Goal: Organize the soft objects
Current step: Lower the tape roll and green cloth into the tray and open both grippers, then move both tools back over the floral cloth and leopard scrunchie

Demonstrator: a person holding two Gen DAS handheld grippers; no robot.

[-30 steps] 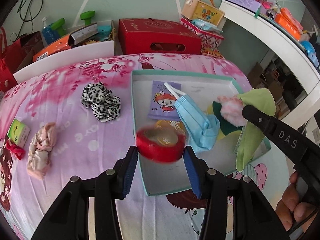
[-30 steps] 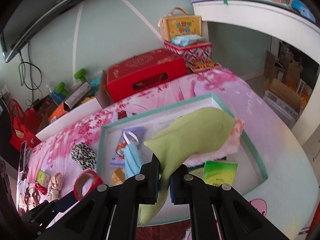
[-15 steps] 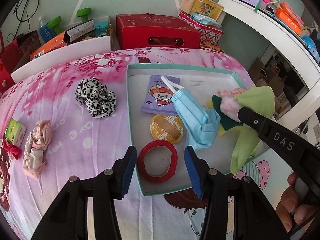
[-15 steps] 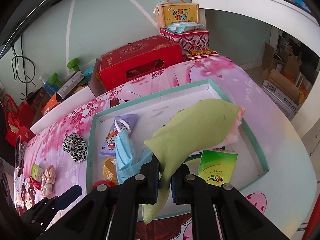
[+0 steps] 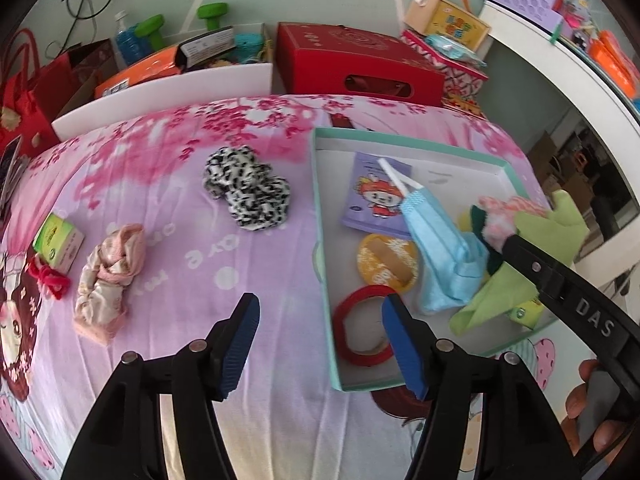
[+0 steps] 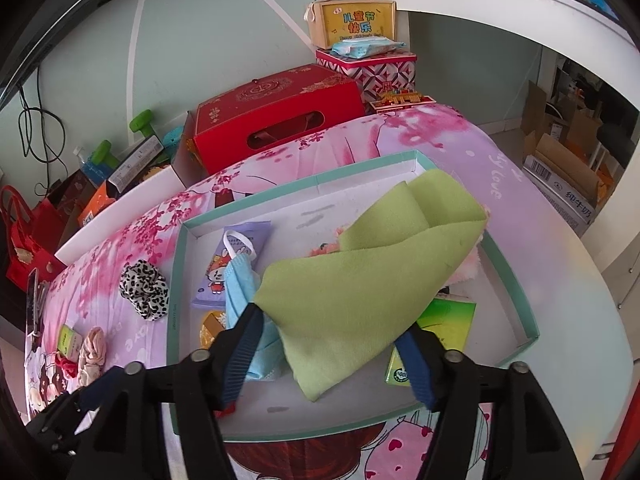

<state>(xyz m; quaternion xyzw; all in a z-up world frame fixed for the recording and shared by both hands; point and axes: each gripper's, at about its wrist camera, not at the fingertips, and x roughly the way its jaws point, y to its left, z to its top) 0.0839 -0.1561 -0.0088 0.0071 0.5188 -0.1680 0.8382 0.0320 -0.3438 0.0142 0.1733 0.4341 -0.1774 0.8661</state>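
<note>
A teal-rimmed shallow box (image 5: pixel 320 216) (image 6: pixel 176 280) lies on the pink bedspread. In it lie a red tape ring (image 5: pixel 362 330), a blue face mask (image 5: pixel 440 256) (image 6: pixel 240 288), a purple packet (image 5: pixel 374 196), an orange puff (image 5: pixel 386 262) and a green cloth (image 6: pixel 360 280) (image 5: pixel 552 232) over a pink fluffy piece (image 5: pixel 498 220). My left gripper (image 5: pixel 320 344) is open and empty over the box's left edge. My right gripper (image 6: pixel 328 354) is open, with the green cloth lying loose between its fingers. A leopard scrunchie (image 5: pixel 248 192) and a pink scrunchie (image 5: pixel 110 272) lie left on the bed.
A small green box (image 5: pixel 58 240) and a red hair tie (image 5: pixel 48 278) lie at the bed's left edge. A green tissue pack (image 6: pixel 440 332) sits in the box. A red carton (image 5: pixel 356 64), a white bin (image 5: pixel 168 92) and shelves stand behind the bed.
The left gripper let go of the red tape ring into the box, then moved left and opened wider. The right gripper opened and let go of the green cloth in the box.
</note>
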